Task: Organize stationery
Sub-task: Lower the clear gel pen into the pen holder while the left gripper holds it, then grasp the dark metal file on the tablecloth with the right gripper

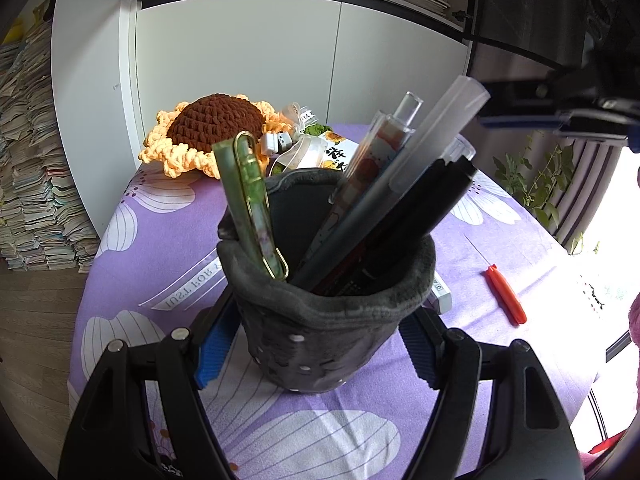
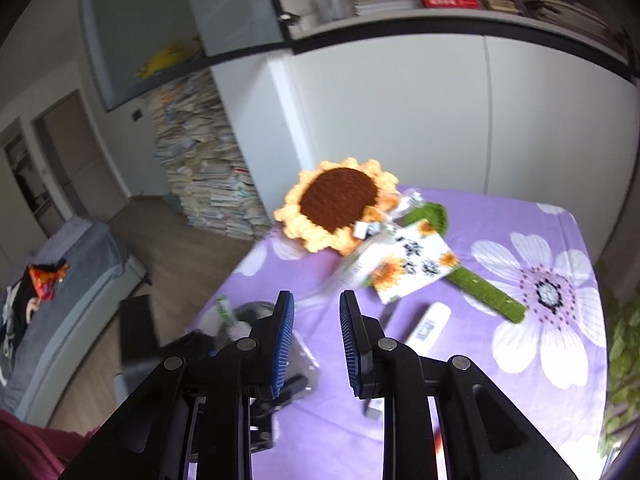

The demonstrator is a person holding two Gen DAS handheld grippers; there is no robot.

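A dark grey felt pen holder point(image 1: 332, 280) stands upright on the purple flowered tablecloth point(image 1: 168, 248), clamped between the blue pads of the left gripper point(image 1: 316, 344), which press on its two sides. Four pens lean out of it: a green marbled one with a gold clip point(image 1: 248, 204) on the left side, and three bunched to the right, namely a clear pen with orange print point(image 1: 368, 168), a frosted grey pen point(image 1: 408, 168) and a black one point(image 1: 424, 216).

The right gripper point(image 2: 316, 340) hovers above the holder with nothing between its pads; its jaws stand a modest gap apart. In the left wrist view it shows at the upper right point(image 1: 560, 116), just beside the frosted pen's cap.

On the cloth lie one red-handled tool point(image 1: 505, 295) to the right of the holder, one white eraser point(image 2: 428, 326), one crocheted sunflower point(image 2: 340, 200) with a green stem point(image 2: 486, 290), and one sunflower-printed packet point(image 2: 412, 264) resting against it. Behind the table stands one tall stack of books point(image 2: 204, 160) beside a white cabinet point(image 2: 400, 112).
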